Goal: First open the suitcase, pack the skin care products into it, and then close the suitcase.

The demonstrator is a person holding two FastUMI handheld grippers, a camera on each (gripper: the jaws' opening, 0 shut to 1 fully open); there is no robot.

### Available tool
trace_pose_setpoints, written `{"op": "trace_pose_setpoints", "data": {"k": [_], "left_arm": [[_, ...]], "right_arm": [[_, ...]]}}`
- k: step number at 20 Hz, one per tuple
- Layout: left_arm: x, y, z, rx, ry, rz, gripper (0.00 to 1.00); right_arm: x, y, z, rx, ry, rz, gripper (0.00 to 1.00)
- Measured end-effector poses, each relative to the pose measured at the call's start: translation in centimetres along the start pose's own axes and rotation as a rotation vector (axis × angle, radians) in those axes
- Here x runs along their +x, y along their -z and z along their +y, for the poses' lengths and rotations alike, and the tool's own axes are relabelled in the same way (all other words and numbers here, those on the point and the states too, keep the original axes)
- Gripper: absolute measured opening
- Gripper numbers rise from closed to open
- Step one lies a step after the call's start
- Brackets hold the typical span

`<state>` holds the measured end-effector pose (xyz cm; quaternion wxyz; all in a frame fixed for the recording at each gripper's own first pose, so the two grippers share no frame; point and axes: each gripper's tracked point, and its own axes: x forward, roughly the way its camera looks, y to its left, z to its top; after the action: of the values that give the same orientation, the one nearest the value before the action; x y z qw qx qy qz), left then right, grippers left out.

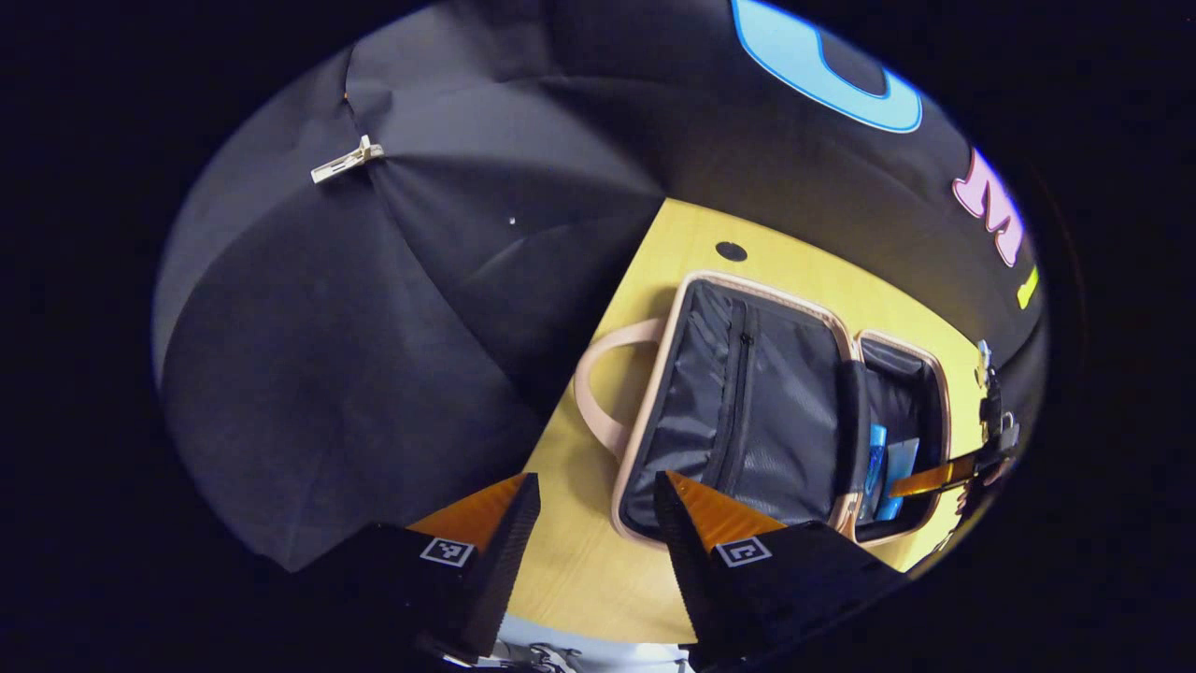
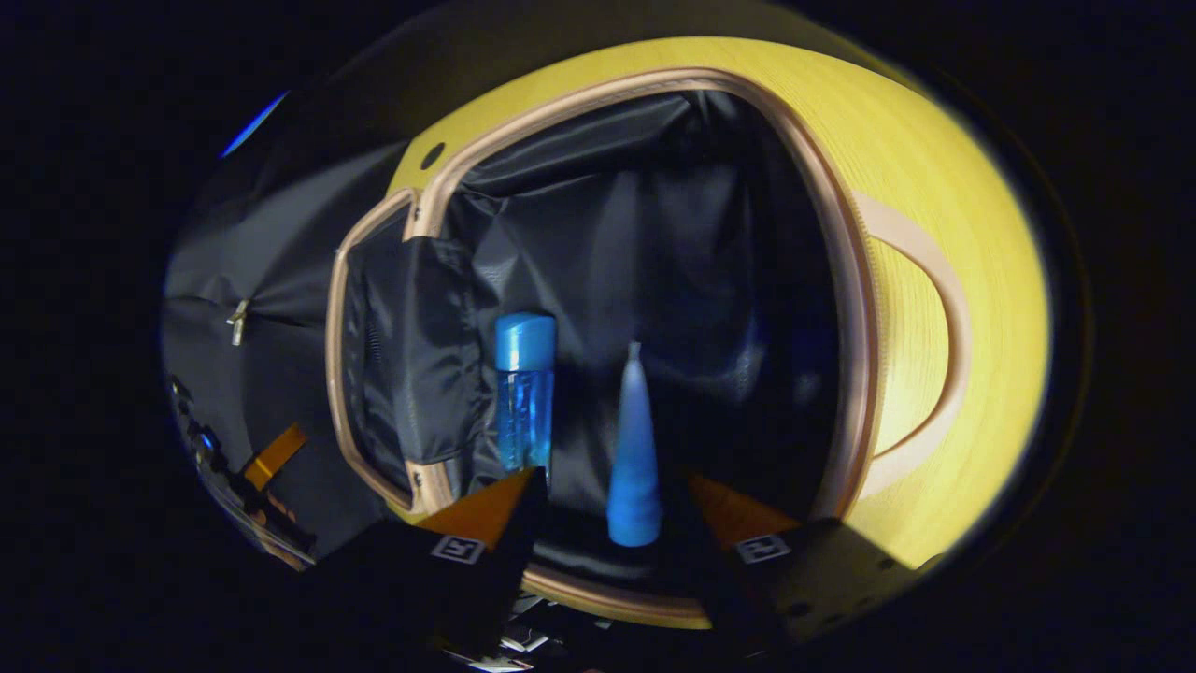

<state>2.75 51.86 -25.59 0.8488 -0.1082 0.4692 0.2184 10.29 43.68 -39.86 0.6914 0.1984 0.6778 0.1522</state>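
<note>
A suitcase (image 1: 747, 411) lies open on a yellow wood-grain tabletop (image 1: 579, 561), its pink rim framing crinkled black lining. In the right gripper view, a clear blue bottle (image 2: 524, 397) and a tapered, pale-blue tube (image 2: 633, 458) lie in one half. The right gripper (image 2: 612, 509) hovers with fingers spread wide around the tube, not touching it. The left gripper (image 1: 598, 523) is open and empty. Closing the smooth, narrow tube off-centre could squirt it sideways.

The yellow wooden table (image 1: 598, 561) bears the open suitcase (image 1: 747, 411).
</note>
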Motion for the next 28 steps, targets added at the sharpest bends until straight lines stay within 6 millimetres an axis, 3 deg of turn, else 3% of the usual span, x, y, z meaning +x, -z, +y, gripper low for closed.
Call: {"op": "trace_pose_setpoints", "data": {"k": [2, 6, 11, 17, 18, 19, 20, 21, 22, 23, 28], "left_arm": [[1.0, -2.0, 1.1, -0.013, -0.014, -0.028, 0.78], [6.5, -3.8, 3.7, -0.012, -0.073, 0.026, 0.79], [12.9, -4.1, 3.8, 0.084, -0.113, 0.137, 0.78], [17.1, -3.1, 1.3, 0.132, -0.065, 0.228, 0.81], [17.6, -2.9, 1.3, 0.132, -0.063, 0.234, 0.78], [18.0, -2.7, 0.7, 0.127, -0.029, 0.237, 0.69], [18.1, -2.7, 0.1, 0.127, 0.005, 0.244, 0.7], [17.8, -2.4, -0.3, 0.134, 0.038, 0.264, 0.6], [17.1, -2.7, 0.4, 0.174, 0.01, 0.271, 0.39], [17.8, -2.7, 0.2, 0.178, 0.015, 0.258, 0.18], [14.6, -5.1, -0.1, 0.198, 0.044, 0.185, 0.09]], "right_arm": [[-2.3, -0.5, 0.2, -0.042, -0.024, -0.065, 0.97], [-8.6, -1.3, -1.3, -0.192, -0.034, -0.256, 0.97], [-15.3, -0.4, -4.5, -0.231, -0.009, -0.402, 0.98], [-17.6, -0.5, -6.6, -0.17, 0.01, -0.451, 0.98], [-17.5, -0.5, -6.6, -0.173, 0.015, -0.453, 0.98], [-17.5, -0.3, -6.5, -0.181, 0.015, -0.45, 0.98], [-17.4, -0.1, -6.3, -0.191, 0.014, -0.443, 0.98], [-17.2, 0.1, -6.0, -0.197, 0.01, -0.44, 0.98], [-17.1, 0.2, -5.6, -0.208, 0.002, -0.437, 0.97], [-17.1, 0.2, -5.3, -0.212, -0.004, -0.436, 0.98], [-17.6, 0.3, -4.7, -0.234, -0.027, -0.459, 0.98]]}}
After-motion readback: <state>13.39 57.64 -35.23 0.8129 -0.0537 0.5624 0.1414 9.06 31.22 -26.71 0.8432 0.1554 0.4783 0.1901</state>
